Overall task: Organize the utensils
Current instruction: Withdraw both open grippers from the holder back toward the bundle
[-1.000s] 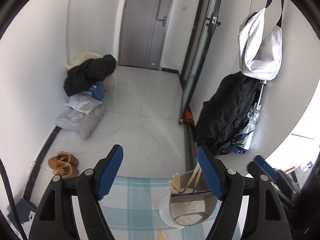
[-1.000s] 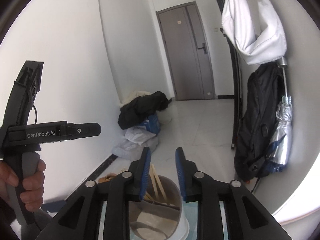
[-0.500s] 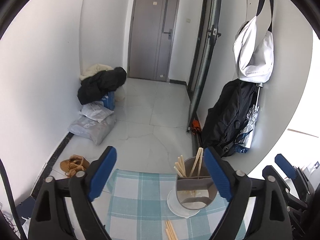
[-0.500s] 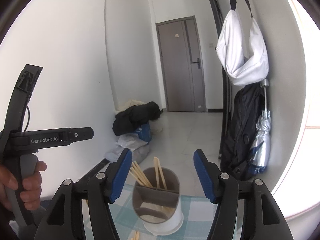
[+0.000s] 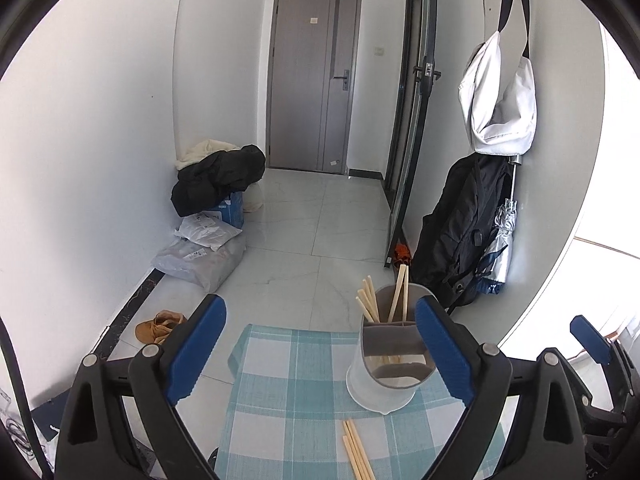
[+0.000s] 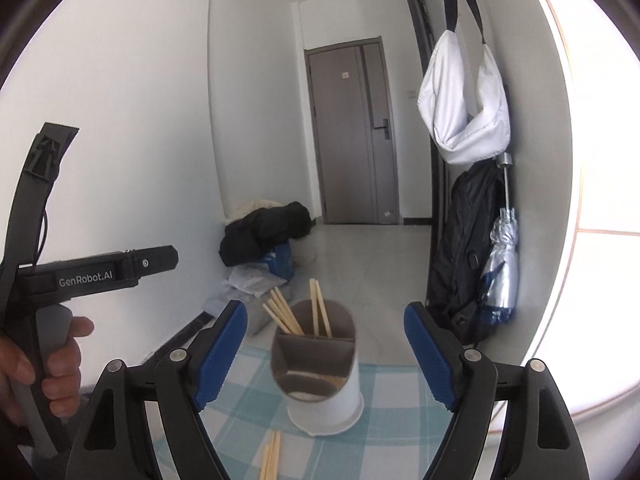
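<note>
A white utensil holder (image 5: 385,364) with grey dividers stands on a blue-and-white checked cloth (image 5: 288,400). Several wooden chopsticks (image 5: 383,300) stand in its far compartments. It also shows in the right wrist view (image 6: 320,376) with its chopsticks (image 6: 298,312). More loose chopsticks (image 5: 357,454) lie on the cloth in front of the holder, also seen in the right wrist view (image 6: 270,456). My left gripper (image 5: 320,354) is open and empty, the holder just inside its right finger. My right gripper (image 6: 326,356) is open and empty, above and in front of the holder.
The table's far edge (image 5: 296,330) drops to a tiled floor. A pile of clothes and bags (image 5: 216,200) lies by the left wall, slippers (image 5: 158,326) near the table. A black backpack (image 5: 460,232) and white bag (image 5: 500,100) hang on the right wall.
My right gripper opened from nearly shut and let chopsticks go into the holder. Both grippers drew back and up from the holder, bringing the loose chopsticks on the cloth into view.
</note>
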